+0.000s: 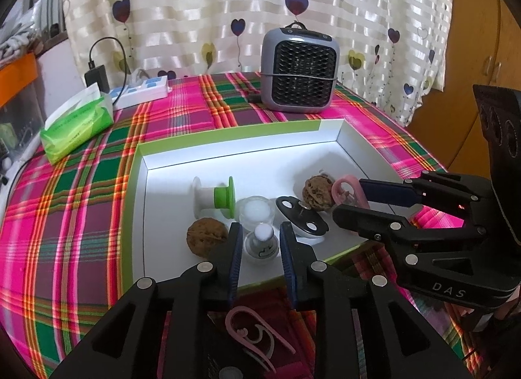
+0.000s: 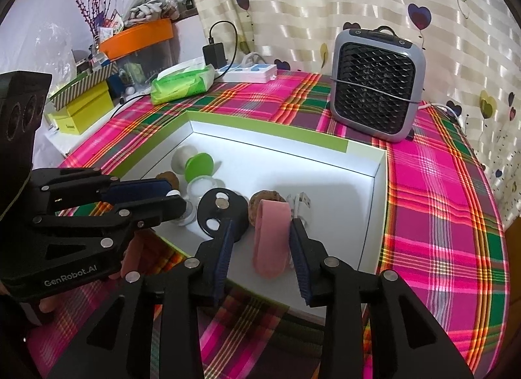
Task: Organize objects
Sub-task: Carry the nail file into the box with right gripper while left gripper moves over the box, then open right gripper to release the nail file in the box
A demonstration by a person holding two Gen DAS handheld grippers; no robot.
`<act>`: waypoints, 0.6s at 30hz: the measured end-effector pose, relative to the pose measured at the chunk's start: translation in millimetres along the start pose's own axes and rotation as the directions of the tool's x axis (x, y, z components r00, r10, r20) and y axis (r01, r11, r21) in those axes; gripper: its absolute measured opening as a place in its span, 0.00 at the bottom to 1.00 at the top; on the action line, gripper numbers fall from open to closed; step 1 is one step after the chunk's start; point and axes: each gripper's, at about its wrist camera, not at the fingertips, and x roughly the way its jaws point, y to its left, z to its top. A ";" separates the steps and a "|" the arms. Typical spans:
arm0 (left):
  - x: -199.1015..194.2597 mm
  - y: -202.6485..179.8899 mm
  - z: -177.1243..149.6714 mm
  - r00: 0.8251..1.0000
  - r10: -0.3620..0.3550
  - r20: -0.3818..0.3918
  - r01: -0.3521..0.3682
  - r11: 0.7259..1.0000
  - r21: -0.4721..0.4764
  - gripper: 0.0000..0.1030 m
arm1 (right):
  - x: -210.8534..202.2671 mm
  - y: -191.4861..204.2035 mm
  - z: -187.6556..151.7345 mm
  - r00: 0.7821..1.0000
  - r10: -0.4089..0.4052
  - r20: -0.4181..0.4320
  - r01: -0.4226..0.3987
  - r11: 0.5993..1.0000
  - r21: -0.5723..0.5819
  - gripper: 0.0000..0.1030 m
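the left hand-held gripper [image 1: 260, 248] hangs with jaws apart round a small white pawn-like piece [image 1: 262, 242] near the box's [image 1: 228, 133] near edge, and the right hand-held gripper [image 2: 260, 242] stands apart astride the pink clip [image 2: 272, 239] beside it. i'd lift both straight up so the pads don't drag them. further in lie the black disc [image 2: 221, 212], walnuts [image 1: 206, 237] and green spool [image 1: 224, 196]; a second pink clip [image 1: 254, 336] waits on the table.

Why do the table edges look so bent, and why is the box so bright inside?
Left wrist view: the fisheye lens bows the plaid tablecloth outward and darkens the picture's corners; the white box floor is overexposed. Right wrist view: the same curving, glare along the box's back wall, and the near gripper looks oversized.
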 end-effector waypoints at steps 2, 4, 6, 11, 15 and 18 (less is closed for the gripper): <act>-3.0 -1.5 -0.9 1.000 0.002 0.006 -0.002 1.000 -0.002 0.21 | -2.5 -0.9 -1.0 1.000 -0.006 0.006 0.006 1.000 0.005 0.35; -6.6 -0.7 -1.0 1.000 0.002 0.015 -0.002 1.000 -0.006 0.21 | -5.8 -1.5 -1.7 1.000 -0.014 0.012 0.014 1.000 0.010 0.35; -10.2 -1.6 -1.7 1.000 0.003 0.022 -0.002 1.000 -0.008 0.22 | -9.8 -1.4 -2.0 0.999 -0.026 0.022 0.026 1.000 0.010 0.35; -16.9 -4.1 -3.8 0.999 -0.003 0.032 0.003 1.000 -0.009 0.22 | -16.9 -0.1 -2.9 0.998 -0.042 0.036 0.042 0.999 0.015 0.35; -22.6 -7.1 -6.0 0.999 -0.003 0.037 0.003 1.000 -0.005 0.22 | -21.9 3.1 -4.5 0.998 -0.040 0.042 0.039 0.999 0.020 0.35; -25.4 -8.3 -8.4 0.999 0.002 0.034 -0.002 1.000 -0.011 0.22 | -27.3 7.3 -7.2 0.998 -0.035 0.050 0.034 0.999 0.017 0.35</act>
